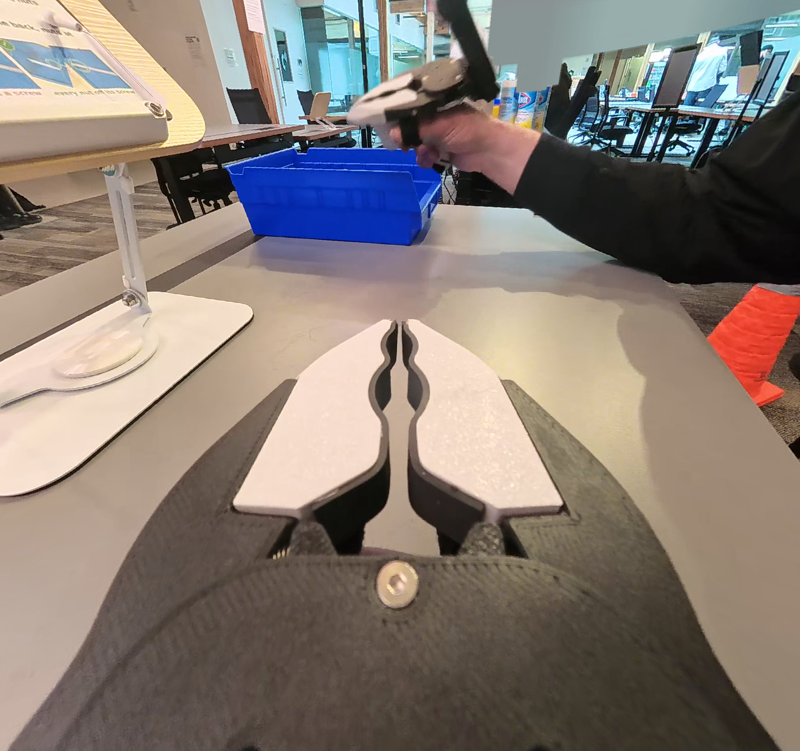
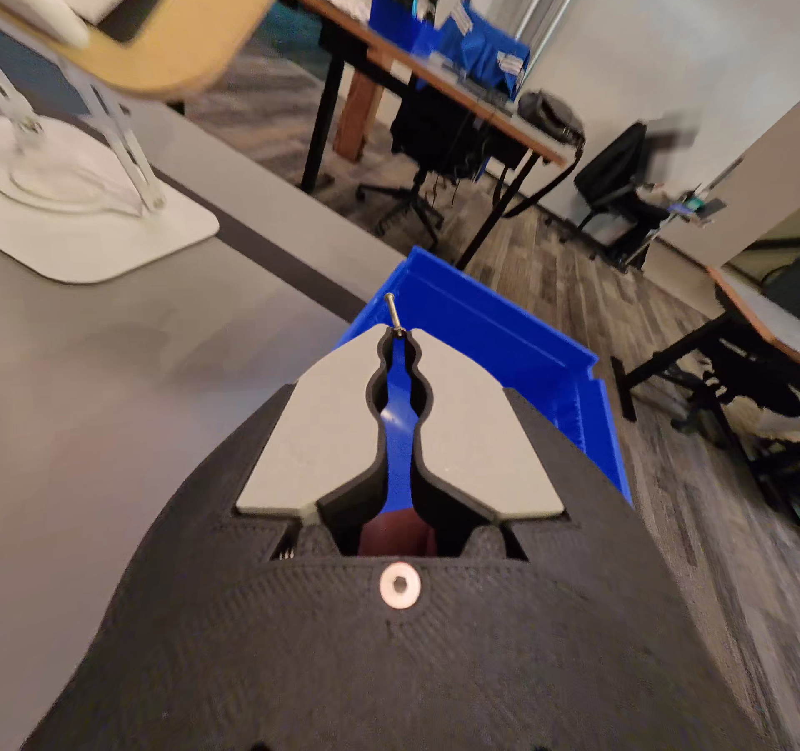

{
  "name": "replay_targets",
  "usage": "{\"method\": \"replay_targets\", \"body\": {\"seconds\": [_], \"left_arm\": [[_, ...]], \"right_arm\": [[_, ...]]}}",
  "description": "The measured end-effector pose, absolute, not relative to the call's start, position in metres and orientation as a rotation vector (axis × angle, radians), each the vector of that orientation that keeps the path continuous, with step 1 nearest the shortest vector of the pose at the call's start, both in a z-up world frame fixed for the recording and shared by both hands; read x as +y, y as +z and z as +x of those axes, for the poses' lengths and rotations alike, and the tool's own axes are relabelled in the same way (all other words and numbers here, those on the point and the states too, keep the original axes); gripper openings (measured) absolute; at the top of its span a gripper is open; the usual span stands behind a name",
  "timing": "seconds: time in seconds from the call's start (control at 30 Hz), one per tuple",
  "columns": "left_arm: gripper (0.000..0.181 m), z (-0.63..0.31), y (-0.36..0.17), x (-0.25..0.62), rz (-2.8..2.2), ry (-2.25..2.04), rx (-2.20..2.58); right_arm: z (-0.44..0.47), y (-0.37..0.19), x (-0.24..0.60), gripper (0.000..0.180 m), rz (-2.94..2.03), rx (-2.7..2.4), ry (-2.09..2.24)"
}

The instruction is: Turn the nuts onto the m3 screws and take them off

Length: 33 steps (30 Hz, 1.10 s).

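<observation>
on the left side of the left wrist view stands a white stand (image 1: pixel 108 366) bearing a printed board, on the grey counter (image 1: pixel 476 288). at mid-frame the left gripper (image 1: pixel 399 323) hovers low over bare counter, jaws drawn together to a thin slit with nothing between them. above it, at upper centre, sits the blue bin (image 1: pixel 337 197), and just over the bin's right end a hand (image 1: pixel 472 145) carries the right gripper (image 1: pixel 368 111), blurred, tips pointing to frame left.

in the right wrist view the right gripper (image 2: pixel 399 332) has its jaws nearly closed, pinching one end of a screw (image 2: pixel 393 310) at the very tips. its shank sticks out past the tips toward the top of the frame, leaning slightly left, over the bin (image 2: pixel 498 332). whether a nut sits at the pinched end i cannot tell. the free end points away from the right jaws, so the left gripper, well below it, would likely have to rise and meet it end-on.
</observation>
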<state>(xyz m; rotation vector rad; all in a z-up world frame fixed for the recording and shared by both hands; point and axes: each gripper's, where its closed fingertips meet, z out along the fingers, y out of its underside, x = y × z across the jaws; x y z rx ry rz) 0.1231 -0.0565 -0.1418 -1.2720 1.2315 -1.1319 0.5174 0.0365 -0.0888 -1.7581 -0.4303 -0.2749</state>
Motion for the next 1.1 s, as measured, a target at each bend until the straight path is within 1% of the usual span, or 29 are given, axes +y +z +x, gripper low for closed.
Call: {"method": "replay_targets", "body": {"seconds": [0.2, 0.4, 0.7, 1.1], "left_arm": [[0.003, 0.123, -0.143, -0.057, -1.273, -1.128, 1.237], [0.006, 0.124, -0.143, -0.056, -1.279, -1.130, 1.234], [0.008, 0.124, -0.144, -0.056, -1.282, -1.123, 1.240], [0.009, 0.125, -0.144, -0.056, -1.285, -1.118, 1.244]], "right_arm": [[0.522, -0.139, 0.051, 0.005, -1.941, -0.477, -0.270], [0.520, -0.165, 0.053, 0.005, -2.048, -0.516, -0.269], [0.527, -0.171, 0.053, 0.005, -2.105, -0.487, -0.304], [0.517, -0.178, 0.049, 0.005, -2.174, -0.479, -0.193]]}}
